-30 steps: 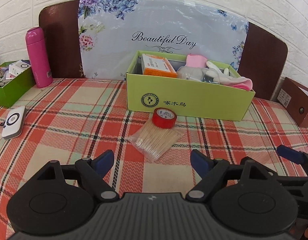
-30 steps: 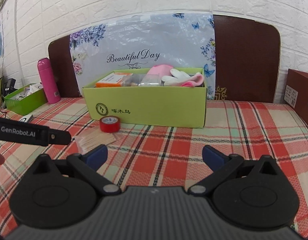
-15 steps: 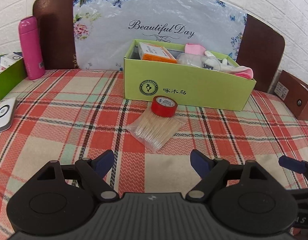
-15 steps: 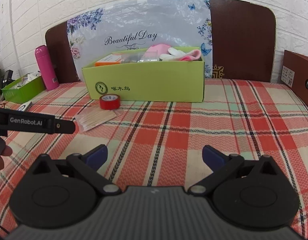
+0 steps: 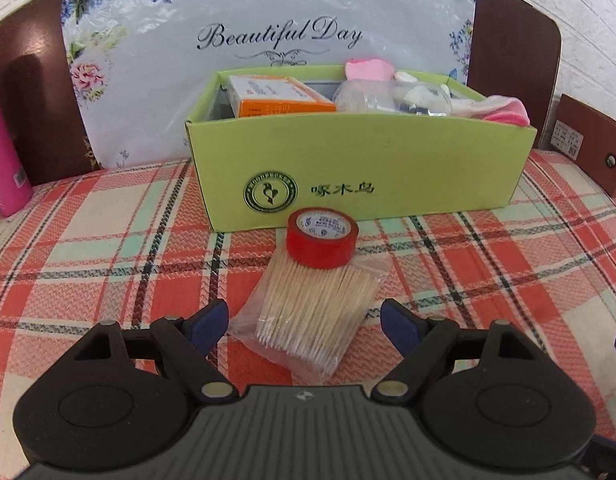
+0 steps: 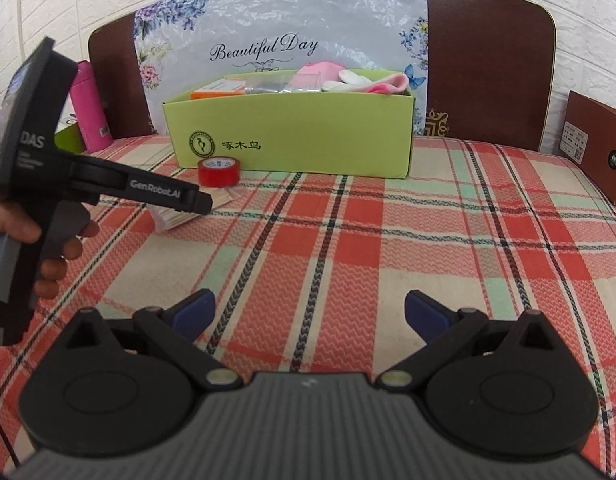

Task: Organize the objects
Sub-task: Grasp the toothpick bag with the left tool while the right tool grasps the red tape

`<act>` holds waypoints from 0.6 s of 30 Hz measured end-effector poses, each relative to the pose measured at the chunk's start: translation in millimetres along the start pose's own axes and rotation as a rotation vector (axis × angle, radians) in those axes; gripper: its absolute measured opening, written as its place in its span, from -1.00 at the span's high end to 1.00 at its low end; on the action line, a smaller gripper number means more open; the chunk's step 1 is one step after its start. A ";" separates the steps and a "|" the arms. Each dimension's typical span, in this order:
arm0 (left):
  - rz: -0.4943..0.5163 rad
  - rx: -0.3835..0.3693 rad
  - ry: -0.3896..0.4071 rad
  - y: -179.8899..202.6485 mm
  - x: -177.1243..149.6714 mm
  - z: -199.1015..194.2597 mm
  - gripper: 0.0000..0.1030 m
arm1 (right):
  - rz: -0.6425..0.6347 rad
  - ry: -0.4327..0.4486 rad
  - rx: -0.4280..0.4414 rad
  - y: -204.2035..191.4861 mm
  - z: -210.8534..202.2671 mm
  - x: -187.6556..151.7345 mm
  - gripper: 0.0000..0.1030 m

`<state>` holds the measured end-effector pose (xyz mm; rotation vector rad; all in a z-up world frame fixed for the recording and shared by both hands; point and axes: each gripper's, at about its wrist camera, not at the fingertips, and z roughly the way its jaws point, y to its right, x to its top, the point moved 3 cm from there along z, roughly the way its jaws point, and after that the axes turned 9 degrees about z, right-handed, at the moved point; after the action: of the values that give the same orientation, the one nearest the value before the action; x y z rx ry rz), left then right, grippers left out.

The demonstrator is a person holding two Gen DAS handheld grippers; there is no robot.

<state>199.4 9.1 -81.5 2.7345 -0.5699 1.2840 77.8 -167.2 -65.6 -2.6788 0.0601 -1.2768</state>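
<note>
A clear bag of cotton swabs [image 5: 311, 316] lies on the plaid tablecloth, with a red tape roll [image 5: 321, 242] on its far end, just in front of a green box [image 5: 359, 168] holding an orange packet, a plastic bag and pink items. My left gripper [image 5: 304, 322] is open, its blue fingertips either side of the bag's near end. My right gripper [image 6: 309, 312] is open and empty over bare cloth. From the right wrist view the left gripper [image 6: 196, 202] reaches over the swab bag [image 6: 188, 212], near the tape roll [image 6: 218, 171] and box [image 6: 292, 136].
A pink bottle [image 5: 4, 160] stands at the far left, also visible in the right wrist view [image 6: 90, 108]. A brown box [image 5: 591, 148] sits at the right edge. A floral "Beautiful Day" sheet [image 5: 268, 40] leans on the dark headboard behind the green box.
My left gripper has moved forward and down toward the swab bag, which now lies between its open fingers. My right gripper has shifted slightly; the left tool now shows larger in its view.
</note>
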 end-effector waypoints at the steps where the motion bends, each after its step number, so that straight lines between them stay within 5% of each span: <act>1: -0.013 -0.020 -0.002 -1.8 -3.0 0.2 0.13 | 0.000 -0.001 0.000 0.1 0.3 0.2 -1.00; 4: -0.044 -0.056 0.017 -6.5 -11.1 -11.9 0.55 | 0.006 -0.008 0.003 0.0 4.7 1.5 -1.00; 14: -0.184 -0.043 -0.005 -4.7 -57.1 -60.2 0.56 | -0.017 0.041 0.085 -29.3 36.8 39.3 -1.00; 18: -0.194 -0.049 -0.010 -7.2 -58.1 -61.1 0.56 | -0.058 0.011 0.170 -54.8 67.5 53.8 -0.70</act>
<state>123.5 46.4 -85.0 2.6800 -0.3218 1.1956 161.9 -109.8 -56.6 -2.5469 -0.1202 -1.2523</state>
